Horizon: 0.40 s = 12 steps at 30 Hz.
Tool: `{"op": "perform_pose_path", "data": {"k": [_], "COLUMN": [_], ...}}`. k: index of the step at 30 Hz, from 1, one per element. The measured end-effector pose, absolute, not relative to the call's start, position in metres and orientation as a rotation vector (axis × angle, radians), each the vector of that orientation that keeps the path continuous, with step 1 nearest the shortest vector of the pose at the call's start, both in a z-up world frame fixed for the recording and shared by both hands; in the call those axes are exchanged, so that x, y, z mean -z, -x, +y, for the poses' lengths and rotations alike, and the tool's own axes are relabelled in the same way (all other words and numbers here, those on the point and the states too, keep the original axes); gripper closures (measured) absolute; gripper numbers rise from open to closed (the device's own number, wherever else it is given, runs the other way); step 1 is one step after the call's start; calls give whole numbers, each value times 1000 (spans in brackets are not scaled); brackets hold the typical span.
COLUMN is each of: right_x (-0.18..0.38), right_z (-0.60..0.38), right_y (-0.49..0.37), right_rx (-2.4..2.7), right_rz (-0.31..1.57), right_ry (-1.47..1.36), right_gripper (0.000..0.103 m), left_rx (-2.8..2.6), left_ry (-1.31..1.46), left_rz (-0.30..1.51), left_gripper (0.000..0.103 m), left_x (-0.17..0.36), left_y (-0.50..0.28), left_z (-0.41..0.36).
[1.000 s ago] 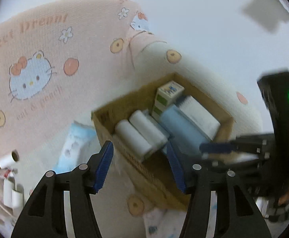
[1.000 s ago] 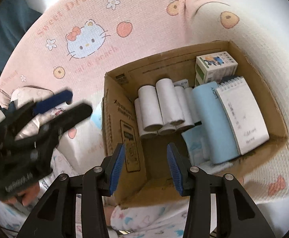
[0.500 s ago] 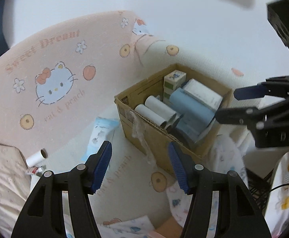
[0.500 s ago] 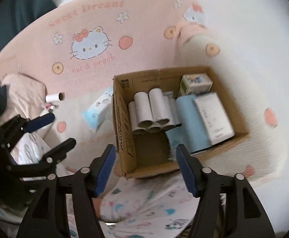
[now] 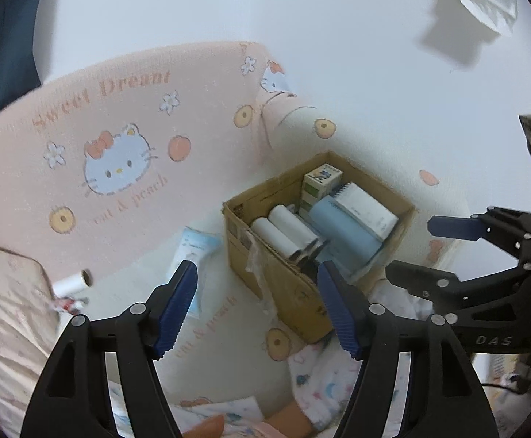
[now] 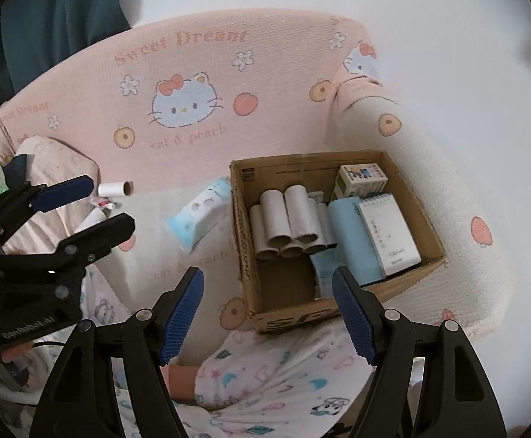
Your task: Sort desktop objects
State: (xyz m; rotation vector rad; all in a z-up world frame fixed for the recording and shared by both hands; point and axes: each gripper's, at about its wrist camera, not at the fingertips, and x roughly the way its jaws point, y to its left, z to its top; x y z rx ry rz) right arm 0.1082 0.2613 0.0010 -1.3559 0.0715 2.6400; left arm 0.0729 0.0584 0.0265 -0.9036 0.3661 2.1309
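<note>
1. Cardboard box (image 6: 338, 241) sits on the pink sofa cover (image 6: 192, 84), holding paper tubes (image 6: 289, 221), a blue pouch (image 6: 353, 241), a spiral notepad (image 6: 389, 233) and a small carton (image 6: 362, 179).
2. A tissue pack (image 6: 201, 213) lies just left of the box; another tube (image 6: 114, 188) lies farther left, beside what may be a toothpaste tube, blurred.
3. Left gripper (image 5: 256, 306) and right gripper (image 6: 267, 315) hover above, jaws opening wide, nothing between them.

A matt brown cardboard box (image 6: 342, 314) sits on textured pink cloth bedding (image 6: 265, 73) beside a glossy plastic-wrapped tissue pack (image 6: 201, 215).
</note>
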Motion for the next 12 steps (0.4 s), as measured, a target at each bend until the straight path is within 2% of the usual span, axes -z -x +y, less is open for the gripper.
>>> {"op": "perform_pose_path", "data": {"k": [4,12], "right_x": [-6,-13], "right_z": [262,260], "right_y": [-112,-114], "right_rx": [-2630,-2636], "right_rz": [60,44], "right_ry": [1315,1289], "right_gripper": [32,32], "left_rx": [-2134,-2158], "left_ry": [929,931], "left_rz": [319,334], "left_gripper": [30,28], "left_x": [-27,-26], "left_y": [-70,-68], "left_z": [57,54]}}
